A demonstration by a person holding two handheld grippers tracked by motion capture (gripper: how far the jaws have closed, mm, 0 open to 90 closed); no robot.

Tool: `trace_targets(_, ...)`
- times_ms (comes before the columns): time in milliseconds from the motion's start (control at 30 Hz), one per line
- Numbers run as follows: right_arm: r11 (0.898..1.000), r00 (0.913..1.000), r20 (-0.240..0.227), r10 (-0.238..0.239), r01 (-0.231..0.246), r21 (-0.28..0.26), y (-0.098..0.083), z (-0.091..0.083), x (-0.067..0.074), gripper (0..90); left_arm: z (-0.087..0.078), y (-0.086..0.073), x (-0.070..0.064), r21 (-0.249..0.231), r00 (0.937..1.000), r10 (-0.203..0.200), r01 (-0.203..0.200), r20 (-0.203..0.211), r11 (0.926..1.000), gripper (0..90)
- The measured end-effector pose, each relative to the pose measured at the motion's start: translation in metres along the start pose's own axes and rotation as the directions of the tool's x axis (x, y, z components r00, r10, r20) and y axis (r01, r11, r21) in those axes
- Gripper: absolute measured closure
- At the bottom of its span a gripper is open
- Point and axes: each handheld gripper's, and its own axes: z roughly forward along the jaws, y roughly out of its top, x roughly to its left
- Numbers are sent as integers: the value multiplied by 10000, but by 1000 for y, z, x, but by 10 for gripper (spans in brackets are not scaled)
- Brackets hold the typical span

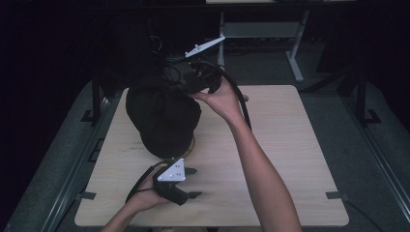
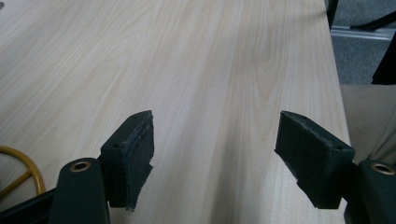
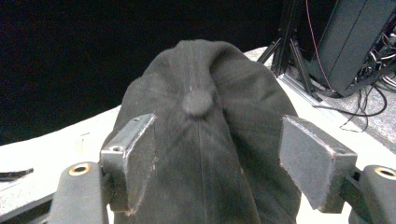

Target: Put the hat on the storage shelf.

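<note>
A black cap point(image 1: 163, 116) is seen on the left half of the pale wooden tabletop point(image 1: 290, 145), toward its far edge, raised on a yellow ring-shaped stand point(image 2: 21, 168) of which a curved part is glimpsed at the cap's near edge. In the right gripper view the cap's crown is turned toward the camera, the top button point(image 3: 197, 102) lying midway between the jaws; where the brim points cannot be told.

The right gripper point(image 1: 196, 82) is held above the cap's far right side, its jaws spread apart on either side of the crown with nothing clamped. The left gripper point(image 1: 191, 182) is held low over the near part of the tabletop, just in front of the cap, its jaws likewise wide apart over bare wood.

Behind the tabletop, a dark background, metal frame legs point(image 1: 295, 63) and loose cables point(image 3: 369, 98) are made out.
</note>
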Motion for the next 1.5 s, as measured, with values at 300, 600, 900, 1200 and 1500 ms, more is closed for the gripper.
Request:
trace_targets(300, 9994, 9993, 131, 351, -351, 8, -22, -19, -7, 263, 0, -2, 2, -3, 9998, -183, 183, -92, 9998, 274)
trace_targets(600, 9989, 9984, 328, 454, -450, -147, -41, -38, -10, 256, 1, -2, 2, -55, 9997, -204, 203, -134, 9998, 273)
trace_targets(900, 9976, 9964, 490, 693, -691, -54, -66, -54, -14, 252, 2, -3, 3, 6, 9998, -118, 118, -178, 9999, 273)
trace_targets(1200, 9959, 9934, 697, 907, -908, -23, -87, -70, -18, 245, 2, -3, 2, -94, 9997, -133, 132, -187, 9999, 271)
trace_targets(1500, 9931, 9895, 853, 1163, -1172, 59, -108, -86, -20, 238, 2, -3, 2, -108, 9996, -198, 196, -180, 9997, 270)
